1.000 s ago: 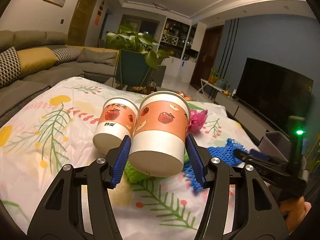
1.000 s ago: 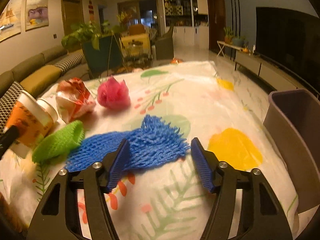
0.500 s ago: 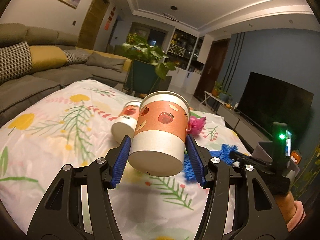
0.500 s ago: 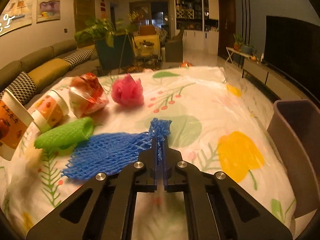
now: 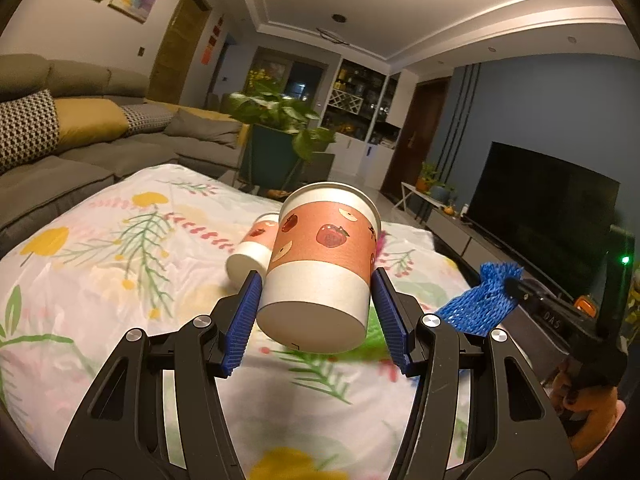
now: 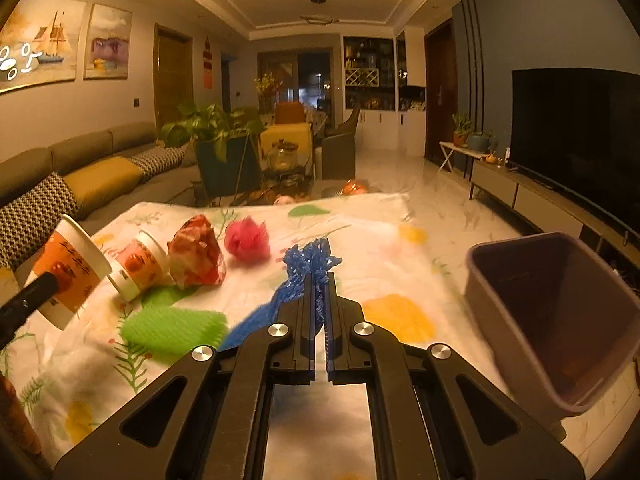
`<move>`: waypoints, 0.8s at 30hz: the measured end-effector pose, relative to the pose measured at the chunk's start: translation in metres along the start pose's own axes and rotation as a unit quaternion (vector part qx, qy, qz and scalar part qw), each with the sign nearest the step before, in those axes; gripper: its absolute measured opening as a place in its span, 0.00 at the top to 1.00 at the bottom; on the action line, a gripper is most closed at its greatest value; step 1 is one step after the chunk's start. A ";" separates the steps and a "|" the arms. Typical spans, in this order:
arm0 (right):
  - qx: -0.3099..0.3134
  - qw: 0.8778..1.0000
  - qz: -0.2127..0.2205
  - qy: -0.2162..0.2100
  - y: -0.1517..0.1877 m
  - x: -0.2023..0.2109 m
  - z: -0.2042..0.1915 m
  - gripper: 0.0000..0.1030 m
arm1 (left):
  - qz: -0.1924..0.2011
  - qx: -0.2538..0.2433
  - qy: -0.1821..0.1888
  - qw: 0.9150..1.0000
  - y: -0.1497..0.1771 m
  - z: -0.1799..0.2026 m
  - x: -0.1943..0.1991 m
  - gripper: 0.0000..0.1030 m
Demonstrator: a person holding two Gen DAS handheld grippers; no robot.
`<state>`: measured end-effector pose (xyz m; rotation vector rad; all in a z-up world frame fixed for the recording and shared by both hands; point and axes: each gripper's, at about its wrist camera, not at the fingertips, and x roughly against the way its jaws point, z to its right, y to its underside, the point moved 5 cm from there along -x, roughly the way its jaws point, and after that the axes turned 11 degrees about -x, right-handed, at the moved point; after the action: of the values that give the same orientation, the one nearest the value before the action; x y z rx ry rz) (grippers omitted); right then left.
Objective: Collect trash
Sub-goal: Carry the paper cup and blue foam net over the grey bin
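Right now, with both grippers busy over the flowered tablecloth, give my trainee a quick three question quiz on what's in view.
1. True or false: the left gripper holds a paper cup lifted off the tablecloth.
2. What is the right gripper shut on?
A. green foam net
B. blue foam net
C. pink foam net
3. Fill in: the open grey bin stands at the table's ____ side in the right wrist view.

Key:
1. True.
2. B, the blue foam net; the green foam net and pink foam net lie on the cloth.
3. Right.
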<state>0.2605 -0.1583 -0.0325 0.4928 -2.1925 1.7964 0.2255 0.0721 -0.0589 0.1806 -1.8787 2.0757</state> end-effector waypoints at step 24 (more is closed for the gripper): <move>-0.015 0.998 0.053 0.032 -0.025 0.056 0.054 0.96 | 0.001 -0.040 0.057 0.998 -0.001 0.083 0.000 0.46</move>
<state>0.2203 -0.2211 0.0018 0.3126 -2.2362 1.8024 0.2147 -0.0098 -0.0481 0.0406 -1.8901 1.9645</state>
